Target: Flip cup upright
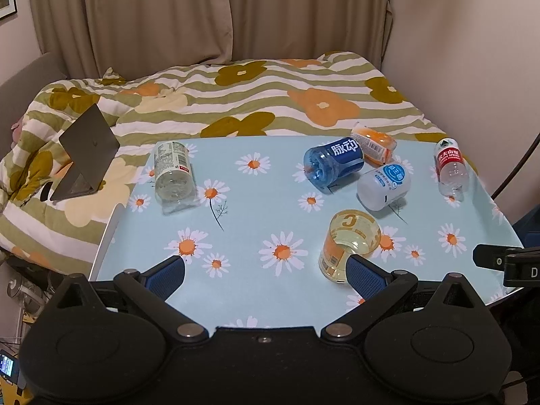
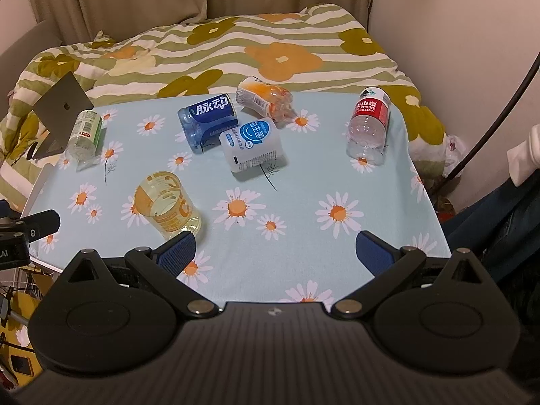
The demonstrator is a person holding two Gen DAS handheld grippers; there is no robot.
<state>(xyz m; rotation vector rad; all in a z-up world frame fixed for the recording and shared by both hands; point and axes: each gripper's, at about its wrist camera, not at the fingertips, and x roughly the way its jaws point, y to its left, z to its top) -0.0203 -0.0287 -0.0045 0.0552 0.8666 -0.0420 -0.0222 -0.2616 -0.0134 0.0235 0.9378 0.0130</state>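
A clear yellow cup [image 1: 347,244] with an orange label lies on its side on the daisy tablecloth [image 1: 256,209], its open mouth facing away. It also shows in the right wrist view [image 2: 167,204]. My left gripper [image 1: 266,271] is open and empty above the table's near edge, its right finger just in front of the cup. My right gripper [image 2: 275,251] is open and empty, its left finger close to the cup's base. Several cut bottle cups lie on their sides farther back.
A blue cup [image 1: 332,165], a white cup [image 1: 384,185], an orange cup [image 1: 373,145], a red-label cup [image 1: 450,168] and a clear green-label cup [image 1: 173,175] lie on the table. A bed with a laptop [image 1: 86,155] stands behind. A wall is to the right.
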